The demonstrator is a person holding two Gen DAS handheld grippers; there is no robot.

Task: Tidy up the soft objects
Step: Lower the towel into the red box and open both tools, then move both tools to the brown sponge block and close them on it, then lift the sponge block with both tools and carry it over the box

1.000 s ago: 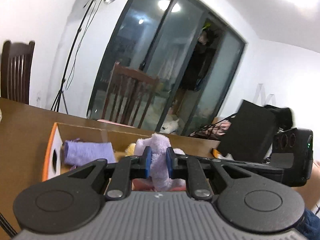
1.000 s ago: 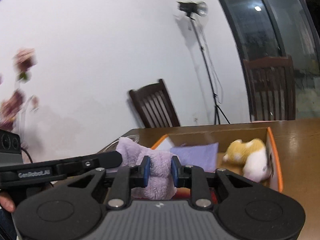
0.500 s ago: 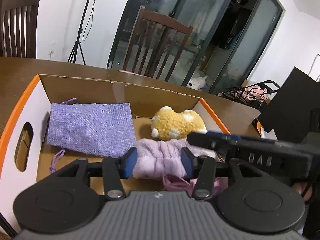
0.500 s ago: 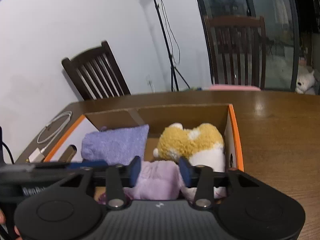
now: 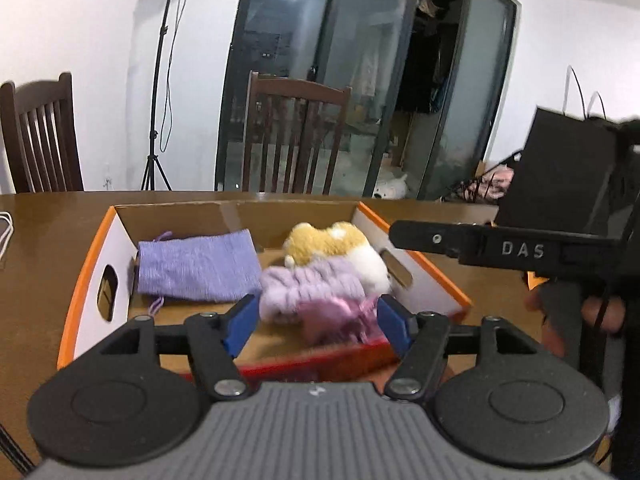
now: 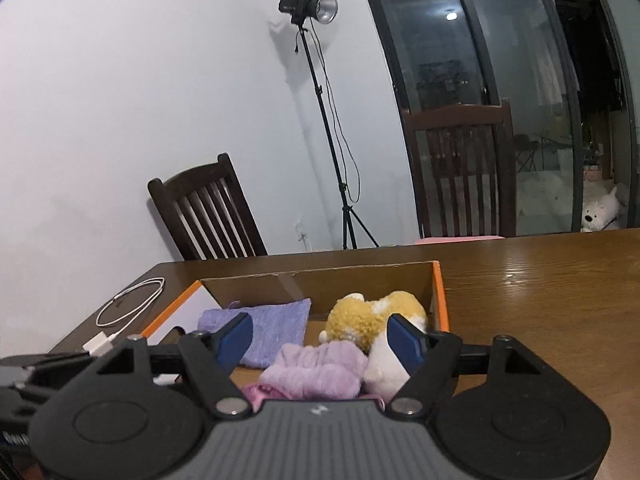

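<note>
My left gripper (image 5: 316,322) and right gripper (image 6: 322,338) have both just been opening; their blue pads stand clear of the fluffy lilac plush headband (image 5: 312,290), which lies released in the orange-rimmed cardboard box (image 5: 80,280), between the flat purple woven pouch (image 5: 198,266) and the yellow-and-white plush toy (image 5: 340,248).

A fluffy lilac plush (image 5: 312,288) with a pink part lies in the orange-rimmed cardboard box (image 5: 86,268), just ahead of the left claw (image 5: 316,320) and between its spread pads without touching them. Beyond it, a yellow-and-white plush toy (image 5: 332,242) leans against its far right side. A flat purple woven pouch (image 5: 198,266) lies ahead to the left.
</note>
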